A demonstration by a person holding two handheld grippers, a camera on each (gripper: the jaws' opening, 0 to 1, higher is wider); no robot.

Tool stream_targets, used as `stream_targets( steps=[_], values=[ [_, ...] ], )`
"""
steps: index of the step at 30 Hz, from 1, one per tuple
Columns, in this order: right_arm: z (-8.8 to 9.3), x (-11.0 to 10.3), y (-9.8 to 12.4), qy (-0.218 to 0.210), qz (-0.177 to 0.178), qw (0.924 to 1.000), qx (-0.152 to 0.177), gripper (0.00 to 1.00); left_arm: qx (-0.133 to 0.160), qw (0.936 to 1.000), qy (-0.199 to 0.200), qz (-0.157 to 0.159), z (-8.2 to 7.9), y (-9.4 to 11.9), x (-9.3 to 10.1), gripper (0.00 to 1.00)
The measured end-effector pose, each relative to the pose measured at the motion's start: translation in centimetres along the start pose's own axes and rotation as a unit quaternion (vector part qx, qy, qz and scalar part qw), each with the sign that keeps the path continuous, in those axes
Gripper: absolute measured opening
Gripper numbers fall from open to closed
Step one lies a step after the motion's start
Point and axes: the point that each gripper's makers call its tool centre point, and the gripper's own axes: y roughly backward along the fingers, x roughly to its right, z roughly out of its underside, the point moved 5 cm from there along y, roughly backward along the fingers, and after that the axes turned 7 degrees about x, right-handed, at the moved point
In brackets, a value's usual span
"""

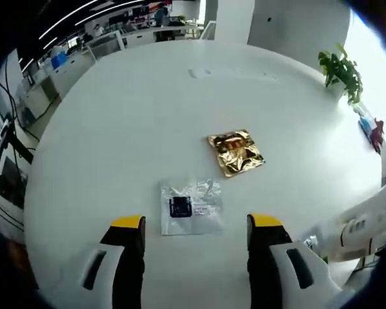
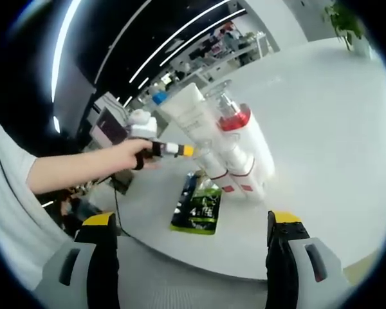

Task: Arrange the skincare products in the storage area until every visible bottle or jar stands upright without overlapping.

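A tight cluster of skincare products stands on the white table: a tall white tube, a clear bottle with a red collar and white bottles with red bands. They overlap one another in this tilted view. A green sachet lies flat in front of them. My right gripper is open, short of the table edge. A hand holds my left gripper beside the cluster. In the left gripper view my left gripper is open above a clear plastic pouch; white containers lie at the right.
A gold sachet lies past the pouch. A potted plant stands at the table's far right edge, and red and blue items sit near it. A person's arm and white sleeve come in from the left. Desks stand beyond the table.
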Motion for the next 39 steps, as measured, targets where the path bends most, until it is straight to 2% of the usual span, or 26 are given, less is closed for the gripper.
stream_targets(
  steps=[9,13,17,22,25,33,39],
  values=[
    [0.0,0.1,0.0,-0.003,0.001,1.0,-0.001,0.96,-0.008,0.9999,-0.004,-0.005,0.1,-1.0,-0.2,0.53],
    [0.1,0.1,0.0,-0.003,0.002,1.0,-0.002,0.96,-0.002,1.0,-0.005,-0.006,-0.1,-1.1,-0.3,0.54],
    [0.1,0.1,0.0,-0.003,0.002,1.0,-0.003,0.96,-0.005,0.9996,-0.025,-0.014,0.1,-0.8,-0.5,0.48],
    [0.1,0.1,0.0,-0.003,0.003,1.0,-0.004,0.96,0.005,0.9994,-0.031,-0.017,0.0,-0.8,-0.2,0.44],
    [0.1,0.1,0.0,-0.003,0.003,1.0,-0.003,0.96,0.01,0.9989,-0.045,-0.009,-0.2,-1.1,0.1,0.38],
    [0.1,0.1,0.0,-0.003,0.004,1.0,-0.003,0.96,0.013,0.998,-0.061,-0.011,-0.3,-1.0,0.0,0.36],
    [0.0,0.2,0.0,-0.002,0.003,1.0,-0.002,0.96,0.048,0.9956,-0.081,-0.005,-1.6,-0.2,0.5,0.35]
  ],
)
